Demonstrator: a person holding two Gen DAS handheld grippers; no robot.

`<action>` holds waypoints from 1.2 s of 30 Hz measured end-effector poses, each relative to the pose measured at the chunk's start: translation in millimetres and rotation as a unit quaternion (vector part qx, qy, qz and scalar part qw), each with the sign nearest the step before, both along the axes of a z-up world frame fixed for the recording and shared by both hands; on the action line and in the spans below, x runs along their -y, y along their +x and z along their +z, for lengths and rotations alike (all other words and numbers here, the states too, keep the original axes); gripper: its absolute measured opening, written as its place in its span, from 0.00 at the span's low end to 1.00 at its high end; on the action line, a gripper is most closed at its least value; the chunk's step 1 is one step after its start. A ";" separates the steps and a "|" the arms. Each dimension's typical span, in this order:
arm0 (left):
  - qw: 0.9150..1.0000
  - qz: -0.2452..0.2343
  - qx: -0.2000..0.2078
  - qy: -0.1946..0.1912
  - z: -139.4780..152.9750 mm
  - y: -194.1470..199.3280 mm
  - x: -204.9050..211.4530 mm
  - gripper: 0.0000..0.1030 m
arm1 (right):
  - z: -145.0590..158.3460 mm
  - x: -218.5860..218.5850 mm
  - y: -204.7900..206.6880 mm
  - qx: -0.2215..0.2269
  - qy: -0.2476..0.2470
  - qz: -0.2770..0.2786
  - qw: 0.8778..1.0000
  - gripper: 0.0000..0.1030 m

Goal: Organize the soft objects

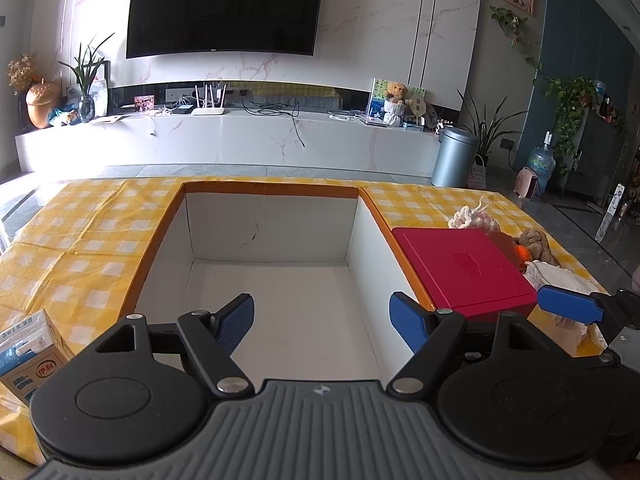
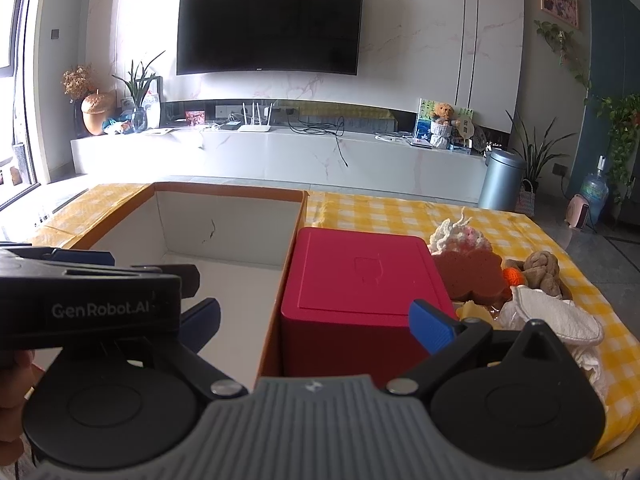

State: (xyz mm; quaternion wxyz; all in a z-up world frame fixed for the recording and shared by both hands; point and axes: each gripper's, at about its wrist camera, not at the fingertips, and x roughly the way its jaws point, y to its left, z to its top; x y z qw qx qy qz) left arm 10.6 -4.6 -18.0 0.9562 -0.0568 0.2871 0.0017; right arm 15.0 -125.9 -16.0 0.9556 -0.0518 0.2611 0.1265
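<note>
An open cardboard box (image 1: 276,304) with white inner walls and an orange rim stands on the yellow checked tablecloth; it also shows in the right wrist view (image 2: 224,276). My left gripper (image 1: 322,322) is open and empty above the box floor. My right gripper (image 2: 316,324) is open and empty over a red box (image 2: 360,280), which also shows in the left wrist view (image 1: 464,268). To its right lie soft things: a cream-and-pink knitted piece (image 2: 460,236), a brown plush toy (image 2: 540,272), an orange knitted bit (image 2: 514,276) and a white cloth (image 2: 556,316).
A milk carton (image 1: 30,356) stands at the left front of the table. The yellow checked tablecloth (image 1: 80,240) covers the table. The table's right edge (image 2: 616,312) runs close to the soft things. A TV wall and low cabinet lie beyond.
</note>
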 end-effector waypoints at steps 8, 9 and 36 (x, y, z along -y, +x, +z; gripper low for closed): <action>1.000 0.002 -0.001 0.002 -0.9 0.7 0.5 0.88 | 0.5 -0.6 0.0 -0.001 0.000 0.000 1.000 0.96; 1.000 0.002 -0.001 0.002 -1.1 0.8 0.4 0.88 | 0.5 -0.6 0.0 -0.001 -0.001 0.000 1.000 0.96; 1.000 -0.014 0.003 -0.002 -4.9 -1.1 -0.1 0.88 | 0.2 6.6 7.8 -0.076 -0.018 -0.004 0.997 0.97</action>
